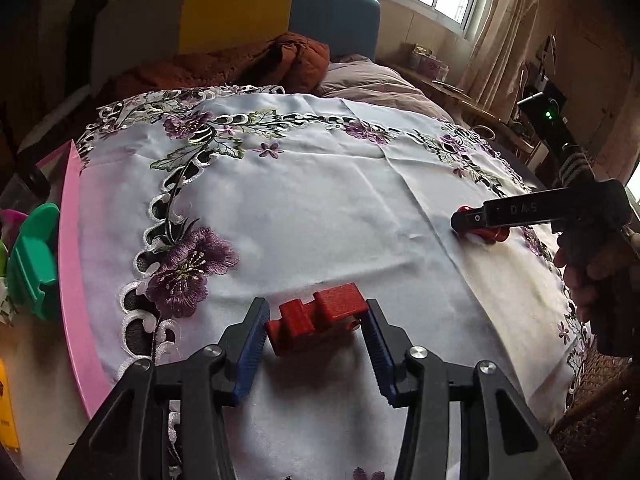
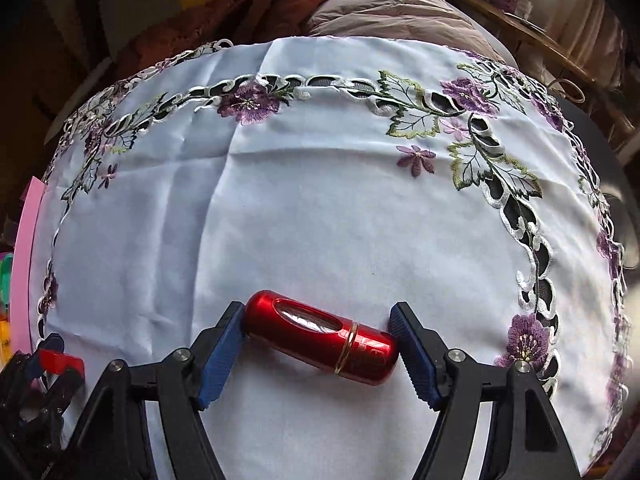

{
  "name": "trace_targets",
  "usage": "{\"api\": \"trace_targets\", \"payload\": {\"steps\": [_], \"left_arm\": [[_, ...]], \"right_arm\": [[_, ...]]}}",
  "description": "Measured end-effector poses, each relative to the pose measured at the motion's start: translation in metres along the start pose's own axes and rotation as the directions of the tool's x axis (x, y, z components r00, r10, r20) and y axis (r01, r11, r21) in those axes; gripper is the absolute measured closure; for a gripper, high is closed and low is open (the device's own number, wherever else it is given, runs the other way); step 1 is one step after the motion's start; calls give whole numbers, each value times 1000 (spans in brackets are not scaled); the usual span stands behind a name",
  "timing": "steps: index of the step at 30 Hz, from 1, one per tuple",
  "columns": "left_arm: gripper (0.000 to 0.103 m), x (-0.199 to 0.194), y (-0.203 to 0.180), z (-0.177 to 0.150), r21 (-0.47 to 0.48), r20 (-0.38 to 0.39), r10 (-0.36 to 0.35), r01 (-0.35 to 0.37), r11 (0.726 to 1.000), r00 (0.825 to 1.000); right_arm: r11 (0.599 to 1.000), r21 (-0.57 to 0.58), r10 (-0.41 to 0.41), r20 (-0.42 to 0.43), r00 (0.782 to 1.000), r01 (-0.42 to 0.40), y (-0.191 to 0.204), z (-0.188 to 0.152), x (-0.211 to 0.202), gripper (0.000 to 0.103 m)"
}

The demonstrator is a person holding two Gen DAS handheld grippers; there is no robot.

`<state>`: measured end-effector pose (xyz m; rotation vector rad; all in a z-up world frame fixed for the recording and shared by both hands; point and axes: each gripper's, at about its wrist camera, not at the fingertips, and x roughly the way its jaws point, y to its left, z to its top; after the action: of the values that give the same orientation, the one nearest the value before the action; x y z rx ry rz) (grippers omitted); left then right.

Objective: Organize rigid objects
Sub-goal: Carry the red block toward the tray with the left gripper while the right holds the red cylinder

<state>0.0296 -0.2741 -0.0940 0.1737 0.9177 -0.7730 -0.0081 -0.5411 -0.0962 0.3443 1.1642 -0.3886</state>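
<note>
Between our left gripper's (image 1: 316, 330) blue pads sits a red plastic block (image 1: 316, 320), stepped on top, resting on the embroidered tablecloth (image 1: 320, 200); the pads stand narrow and lie against its two ends, so we hold it where it rests. Off to the left of that gripper runs the pink rim of a tray (image 1: 72, 248), and inside it we see a green plastic piece (image 1: 34, 264) with other bright things beyond it that we cannot make out. A yellow thing (image 1: 6, 412) shows at the near left edge, too cropped to name. Ahead and to the right, our right gripper (image 1: 478, 226) points down at the cloth with a red thing under its tip. From the right wrist, that thing is a red metallic cylinder (image 2: 320, 338) with a gold band and an oval window in its side, lying slantwise on the cloth between our right gripper's (image 2: 320, 346) blue pads. Its left end touches the left pad; at the right end we cannot tell whether the pad presses or stands just clear, so the jaws are moderately wide around it. Far left of this gripper the same pink tray edge (image 2: 26, 264) appears, and the left gripper (image 2: 52, 364) with the red block shows low beside it.
</note>
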Motion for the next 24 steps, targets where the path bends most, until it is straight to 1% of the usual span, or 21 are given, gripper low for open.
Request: {"api": "trace_targets", "payload": {"steps": [4, 10, 16, 21, 24], "left_arm": [[55, 0, 2, 0, -4, 5, -13, 13, 1000, 1000], [55, -1, 0, -1, 12, 4, -7, 7, 1000, 1000], [55, -11, -2, -2, 17, -4, 34, -34, 999, 999], [55, -39, -5, 1, 29, 49, 30, -31, 999, 998], [55, -60, 0, 5, 9, 81, 28, -29, 1000, 996]], "right_arm": [[1000, -17, -20, -6, 1000, 20, 4, 0, 3, 29], [998, -44, -39, -3, 999, 39, 7, 0, 3, 30], [997, -62, -50, 3, 999, 50, 10, -1, 3, 30], [996, -71, -57, 6, 998, 57, 11, -1, 2, 30], [995, -77, -59, 8, 998, 59, 12, -1, 1, 30]]}}
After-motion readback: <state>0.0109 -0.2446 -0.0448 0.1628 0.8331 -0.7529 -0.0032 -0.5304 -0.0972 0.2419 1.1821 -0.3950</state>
